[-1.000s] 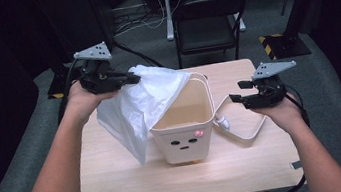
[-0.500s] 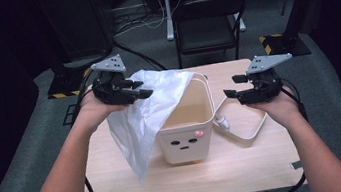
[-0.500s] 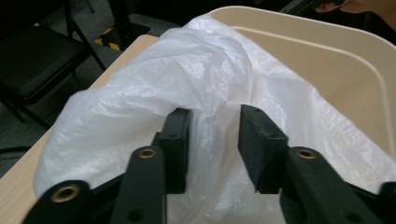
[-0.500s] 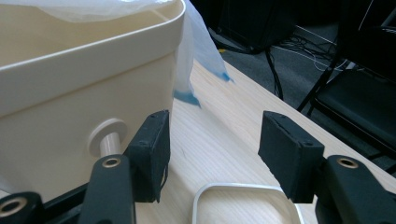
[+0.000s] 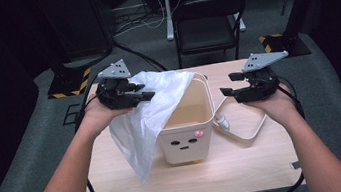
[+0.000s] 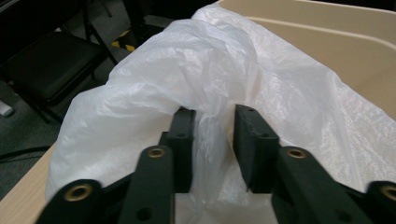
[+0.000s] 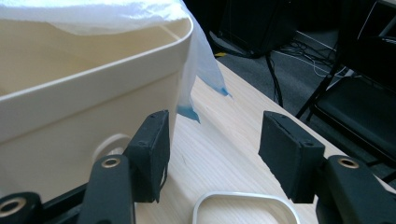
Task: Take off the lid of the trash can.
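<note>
No legible text or labels anywhere.

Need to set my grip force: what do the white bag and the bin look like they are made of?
The bag looks like thin plastic film: white, half see-through, crinkled, bunched between the left gripper jaws. The bin looks like rigid moulded plastic, cream and matte, with a smooth rounded rim and a printed face. The table looks like pale wood or wood-look laminate; I cannot tell which.
</note>
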Available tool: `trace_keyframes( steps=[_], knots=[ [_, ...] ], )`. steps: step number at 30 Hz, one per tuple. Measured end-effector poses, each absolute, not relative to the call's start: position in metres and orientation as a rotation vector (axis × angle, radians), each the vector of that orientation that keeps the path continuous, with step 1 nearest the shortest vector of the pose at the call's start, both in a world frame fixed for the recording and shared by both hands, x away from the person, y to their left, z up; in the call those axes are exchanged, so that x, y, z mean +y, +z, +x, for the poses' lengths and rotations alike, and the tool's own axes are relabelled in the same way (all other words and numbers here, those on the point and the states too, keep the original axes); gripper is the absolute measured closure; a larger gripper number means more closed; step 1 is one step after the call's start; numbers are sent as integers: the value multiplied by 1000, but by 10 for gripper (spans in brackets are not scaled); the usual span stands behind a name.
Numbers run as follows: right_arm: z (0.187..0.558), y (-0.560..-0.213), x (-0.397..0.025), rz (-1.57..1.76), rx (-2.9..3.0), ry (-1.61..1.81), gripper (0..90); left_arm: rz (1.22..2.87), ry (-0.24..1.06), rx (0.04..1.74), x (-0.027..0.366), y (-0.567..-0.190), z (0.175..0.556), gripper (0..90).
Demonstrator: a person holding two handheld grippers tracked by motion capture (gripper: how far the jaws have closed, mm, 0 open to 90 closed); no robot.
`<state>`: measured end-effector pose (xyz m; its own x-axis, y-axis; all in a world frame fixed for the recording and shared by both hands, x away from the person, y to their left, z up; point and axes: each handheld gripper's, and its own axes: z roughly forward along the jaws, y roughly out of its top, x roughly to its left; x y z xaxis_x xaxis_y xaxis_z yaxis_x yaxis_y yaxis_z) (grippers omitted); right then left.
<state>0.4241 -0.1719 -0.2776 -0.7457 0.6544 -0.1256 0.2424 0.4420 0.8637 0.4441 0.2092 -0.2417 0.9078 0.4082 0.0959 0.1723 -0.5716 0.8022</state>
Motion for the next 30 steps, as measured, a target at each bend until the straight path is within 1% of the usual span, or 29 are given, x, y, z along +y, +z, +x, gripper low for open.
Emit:
trace_keyframes(
  steps=[2, 6, 13, 21, 30],
  knots=[
    [425, -275, -170, 746, 2252, 1248, 419, 2192, 322, 401, 207, -242, 446, 798],
    [425, -269, -166, 733, 2251, 1261, 418, 2183, 312, 379, 204, -241, 447, 865],
    [425, -253, -154, 690, 2249, 1315, 414, 2189, 307, 329, 194, -233, 443, 876],
    [429, -238, -134, 621, 2278, 1374, 398, 2182, 258, 283, 182, -231, 441, 878],
    [455, -237, -102, 583, 2355, 1319, 379, 2218, 224, 274, 179, -239, 444, 877]
  ],
)
